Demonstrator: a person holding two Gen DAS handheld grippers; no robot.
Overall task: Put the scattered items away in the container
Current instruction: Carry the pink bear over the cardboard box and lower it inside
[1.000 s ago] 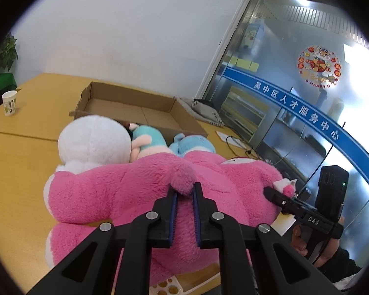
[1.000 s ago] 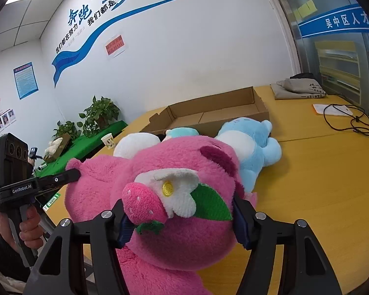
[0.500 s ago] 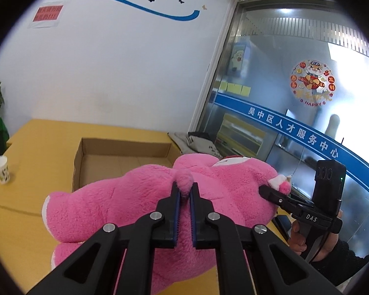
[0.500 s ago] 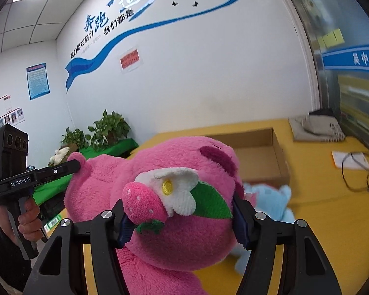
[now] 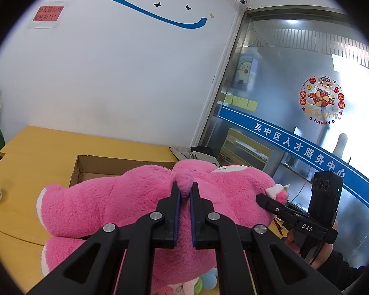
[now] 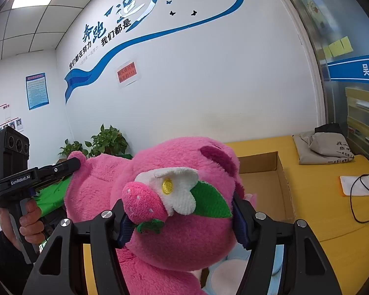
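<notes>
Your left gripper (image 5: 183, 191) pinches the pink plush bear (image 5: 125, 196) by its tail — jaws almost closed. Your right gripper (image 6: 182, 218) clamps its head, jaws wide, at lower centre; the cardboard box (image 6: 265, 179) lies behind.

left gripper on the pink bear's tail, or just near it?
Touching. The left wrist view shows the left gripper with both fingers pressed against the small tail of the pink plush bear, pinching it.

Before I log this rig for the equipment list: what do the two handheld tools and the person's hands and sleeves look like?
Both are matte black, pistol-grip units with a boxy camera block on top. The left tool has blue finger pads, silver pivot screws and white "GenRobot.AI" lettering on its body. The right tool has the same blue pads and screws, with "DAS" lettering. The left hand is bare; both sleeves look dark.
</notes>
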